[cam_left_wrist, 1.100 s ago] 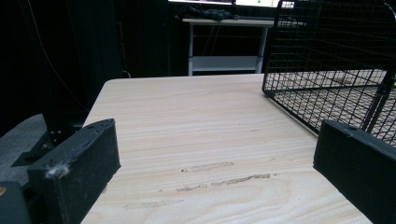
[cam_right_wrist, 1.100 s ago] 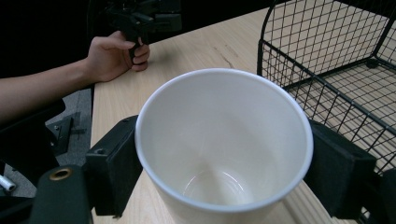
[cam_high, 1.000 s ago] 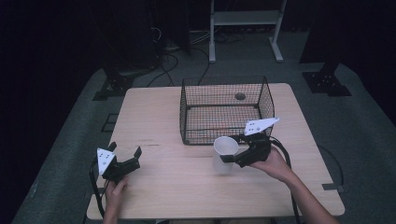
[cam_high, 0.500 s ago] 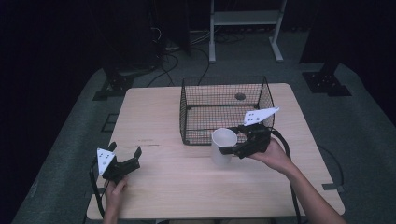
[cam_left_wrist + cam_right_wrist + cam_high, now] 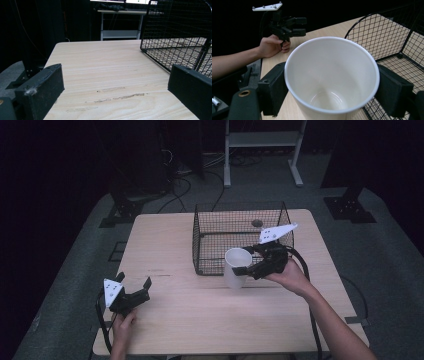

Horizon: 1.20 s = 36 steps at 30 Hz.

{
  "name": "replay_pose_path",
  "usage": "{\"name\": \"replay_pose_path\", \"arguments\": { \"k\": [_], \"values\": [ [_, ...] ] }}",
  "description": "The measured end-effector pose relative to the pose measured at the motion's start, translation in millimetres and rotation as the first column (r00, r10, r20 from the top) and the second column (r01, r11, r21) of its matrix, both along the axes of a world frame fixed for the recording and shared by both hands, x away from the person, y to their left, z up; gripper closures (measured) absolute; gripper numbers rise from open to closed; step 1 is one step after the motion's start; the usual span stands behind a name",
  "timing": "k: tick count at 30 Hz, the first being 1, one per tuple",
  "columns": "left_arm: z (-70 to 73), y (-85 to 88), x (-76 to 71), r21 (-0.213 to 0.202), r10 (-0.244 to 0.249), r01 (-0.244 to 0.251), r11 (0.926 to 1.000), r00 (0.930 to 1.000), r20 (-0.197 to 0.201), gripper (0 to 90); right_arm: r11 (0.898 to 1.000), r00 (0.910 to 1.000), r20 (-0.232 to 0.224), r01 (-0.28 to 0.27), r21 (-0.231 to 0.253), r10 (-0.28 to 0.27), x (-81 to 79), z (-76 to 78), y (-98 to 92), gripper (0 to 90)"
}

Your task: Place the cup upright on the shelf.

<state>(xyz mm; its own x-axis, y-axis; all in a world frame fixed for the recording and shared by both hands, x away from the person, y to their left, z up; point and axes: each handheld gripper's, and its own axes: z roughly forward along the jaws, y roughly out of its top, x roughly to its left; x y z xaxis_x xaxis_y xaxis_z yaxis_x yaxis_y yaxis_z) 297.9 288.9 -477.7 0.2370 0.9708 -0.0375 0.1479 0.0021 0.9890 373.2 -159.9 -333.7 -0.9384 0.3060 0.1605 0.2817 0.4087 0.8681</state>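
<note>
High view looks down on a light wooden table (image 5: 200, 320) with a black wire basket (image 5: 240, 237) standing on its far half. At the basket's near wall the right gripper (image 5: 242, 264) is clamped on a white paper cup (image 5: 236, 267), one jaw on each side of the cup just below its rim; the cup stands upright, mouth up, right against the outside of the basket's near wall, and I cannot tell whether its base touches the table. The person's right hand (image 5: 290, 276) grips the tool from the right, with a white three-cornered plate on top of it and a black cable trailing back toward the table's near edge. Right gripper view shows the cup (image 5: 332, 77) pressed between the two black jaws, its inside bare, with the basket (image 5: 392, 42) just beside it on the right. Near the table's near left corner the left gripper (image 5: 137, 289) is held by the left hand (image 5: 122, 325), well apart from the cup and basket; its jaws stand apart with nothing between them. Left gripper view confirms this: bare table (image 5: 110, 75) lies between the two spread jaws, and the basket (image 5: 180, 32) rises to the right. A small dark round thing (image 5: 257, 223) lies inside the basket near its far wall.
</note>
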Motion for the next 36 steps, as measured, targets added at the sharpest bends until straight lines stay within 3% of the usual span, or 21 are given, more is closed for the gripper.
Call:
{"name": "replay_pose_path", "arguments": {
  "k": [16, 36],
  "values": [
    [0.0, 0.3, 0.0, -0.002, 0.0, 0.0, 1.0, 1.0, 0.0, 0.0, 1.0, 0.9998, 0.017, 0.012, -0.008, -0.012, 17.7, 15.5, 3.4, 19.3],
    [0.0, 0.6, 0.1, -0.005, -0.001, 0.001, 1.0, 1.0, 0.0, 0.0, 0.997, 0.9965, 0.021, 0.081, -0.01, -0.08, 49.3, 29.8, -2.7, 19.3]
  ]
}}
